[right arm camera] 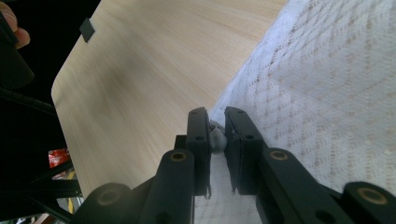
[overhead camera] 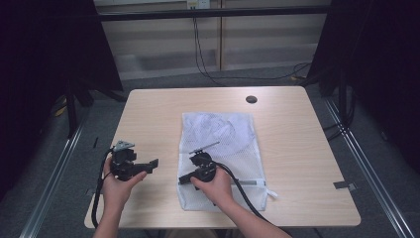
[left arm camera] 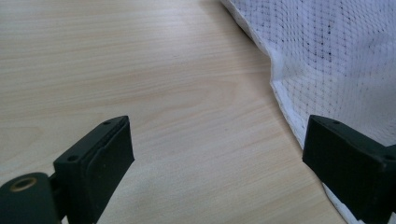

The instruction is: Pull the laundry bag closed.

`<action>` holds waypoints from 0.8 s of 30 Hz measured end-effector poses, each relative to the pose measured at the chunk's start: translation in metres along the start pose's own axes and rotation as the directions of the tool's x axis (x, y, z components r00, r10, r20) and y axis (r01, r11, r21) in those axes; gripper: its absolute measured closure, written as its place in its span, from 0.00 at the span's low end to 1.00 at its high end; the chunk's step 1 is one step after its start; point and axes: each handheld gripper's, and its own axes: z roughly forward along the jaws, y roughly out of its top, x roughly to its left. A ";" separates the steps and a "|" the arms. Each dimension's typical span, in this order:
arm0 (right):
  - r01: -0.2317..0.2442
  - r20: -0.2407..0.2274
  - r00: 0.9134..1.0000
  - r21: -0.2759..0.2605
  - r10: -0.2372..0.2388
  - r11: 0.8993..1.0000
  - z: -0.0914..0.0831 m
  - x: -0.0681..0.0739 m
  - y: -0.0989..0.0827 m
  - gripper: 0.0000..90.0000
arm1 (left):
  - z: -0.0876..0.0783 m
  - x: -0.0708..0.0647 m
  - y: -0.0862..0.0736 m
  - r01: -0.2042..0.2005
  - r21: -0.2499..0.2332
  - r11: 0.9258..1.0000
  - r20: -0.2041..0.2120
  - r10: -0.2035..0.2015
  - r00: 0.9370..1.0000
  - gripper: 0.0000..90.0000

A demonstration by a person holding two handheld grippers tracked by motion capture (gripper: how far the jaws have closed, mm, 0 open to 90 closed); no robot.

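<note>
A white mesh laundry bag (overhead camera: 223, 141) lies flat on the light wood table (overhead camera: 158, 111), its zipper edge toward the person. My right gripper (overhead camera: 184, 179) is at the bag's near left corner. In the right gripper view its jaws (right arm camera: 217, 126) stand nearly together, pinching a small grey zipper pull (right arm camera: 216, 139) at the edge of the mesh (right arm camera: 327, 84). My left gripper (overhead camera: 152, 165) is held just left of the bag and points at it. Its jaws (left arm camera: 215, 140) are wide open over bare wood, with the bag's edge (left arm camera: 336, 60) by the right jaw.
A dark round hole (overhead camera: 251, 99) sits near the table's far edge. A small white tag (overhead camera: 271, 194) sticks out at the bag's near right corner. Tape (overhead camera: 344, 185) marks the right table edge. Dark curtains and floor rails flank the table, with cables (overhead camera: 208, 69) beyond it.
</note>
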 end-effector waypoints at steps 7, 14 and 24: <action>-0.007 0.005 1.000 0.016 0.007 1.000 0.005 0.002 0.001 0.91 | -0.001 0.000 0.000 -0.007 0.006 1.000 0.008 0.007 1.000 0.09; -0.012 0.015 1.000 0.032 0.011 0.999 0.009 0.001 0.001 0.93 | 0.000 -0.001 0.000 0.004 -0.003 1.000 0.011 -0.004 1.000 0.09; -0.053 0.008 0.999 0.027 0.053 0.998 0.004 0.002 0.003 0.95 | -0.002 -0.001 0.001 -0.001 -0.003 1.000 0.019 0.001 1.000 0.09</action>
